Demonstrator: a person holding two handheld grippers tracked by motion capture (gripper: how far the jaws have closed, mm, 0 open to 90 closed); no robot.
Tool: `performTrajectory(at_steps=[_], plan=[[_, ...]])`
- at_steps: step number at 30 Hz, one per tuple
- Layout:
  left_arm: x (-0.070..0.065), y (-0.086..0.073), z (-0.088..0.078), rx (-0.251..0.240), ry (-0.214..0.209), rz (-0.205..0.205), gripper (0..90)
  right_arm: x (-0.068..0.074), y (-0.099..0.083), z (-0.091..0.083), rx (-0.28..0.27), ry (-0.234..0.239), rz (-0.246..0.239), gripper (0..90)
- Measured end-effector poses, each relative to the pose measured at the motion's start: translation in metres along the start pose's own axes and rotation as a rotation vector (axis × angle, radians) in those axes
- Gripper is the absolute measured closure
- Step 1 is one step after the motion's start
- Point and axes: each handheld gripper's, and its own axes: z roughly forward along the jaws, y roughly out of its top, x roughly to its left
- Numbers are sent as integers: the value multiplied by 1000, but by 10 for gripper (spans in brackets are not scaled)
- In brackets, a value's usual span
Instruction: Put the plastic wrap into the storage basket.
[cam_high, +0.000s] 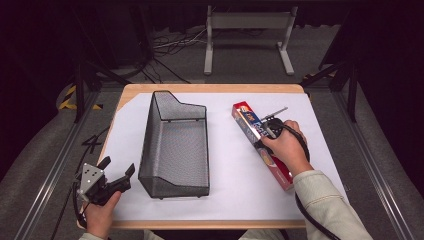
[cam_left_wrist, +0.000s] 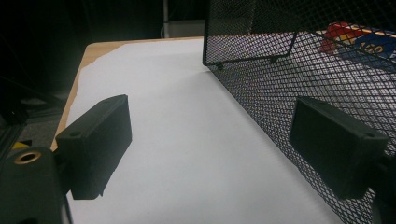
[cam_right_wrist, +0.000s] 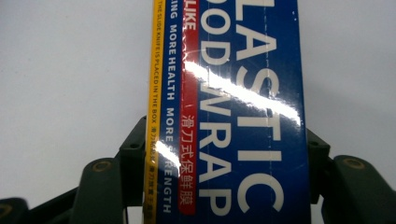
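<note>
While right claw (cam_right_wrist: 224, 154) pinches plastic wrap box (cam_right_wrist: 229, 112), left claw (cam_left_wrist: 224, 149) spread beside mesh basket (cam_left_wrist: 289, 60).

wrap box (cam_high: 262, 146) right of basket (cam_high: 175, 145)

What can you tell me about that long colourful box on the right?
The plastic wrap box is a long, slim, glossy carton, blue on top with a red patch, a yellow edge strip and white lettering reading PLASTIC WRAP. It lies flat and slanted on the white sheet, right of the mesh basket and apart from it. The right gripper is clamped across its width.
</note>
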Motion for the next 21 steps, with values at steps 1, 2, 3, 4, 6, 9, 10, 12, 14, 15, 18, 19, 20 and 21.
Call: performTrajectory(at_steps=[1, 2, 3, 4, 6, 9, 10, 12, 14, 15, 18, 19, 20, 21], plan=[[0, 0, 0, 1, 0, 0, 140, 0, 0, -2, -2, -3, 2, 398], [0, 0, 0, 1, 0, 0, 140, 0, 1, -4, -7, -2, 8, 398], [0, 0, 0, 1, 1, 0, 140, 0, 2, -6, -6, -2, 12, 398], [0, 0, 0, 0, 1, 0, 140, 1, 2, -9, -8, -3, 16, 398], [0, 0, 0, 0, 1, 0, 141, 1, 3, -14, -23, -5, 13, 399], [0, 0, 0, 1, 2, 0, 141, 2, 6, -25, -39, 2, 19, 398], [0, 0, 0, -1, 3, -1, 140, 3, 6, -28, -41, 5, 20, 398], [0, 0, 0, -1, 3, -2, 140, 4, 7, -34, -49, 6, 28, 397], [0, 0, 0, -1, 4, -2, 141, 4, 8, -40, -53, 6, 25, 397], [0, 0, 0, -1, 4, -2, 140, 4, 8, -40, -53, 6, 25, 397], [0, 0, -1, 1, 4, -2, 141, 6, 9, -48, -61, 12, 36, 397], [0, 0, -1, 1, 5, -3, 141, 6, 10, -52, -67, 15, 42, 396], [0, 0, -1, 1, 5, -4, 141, 6, 10, -54, -70, 17, 44, 397], [0, 0, -1, 1, 4, -3, 141, 7, 10, -56, -75, 19, 48, 397]])
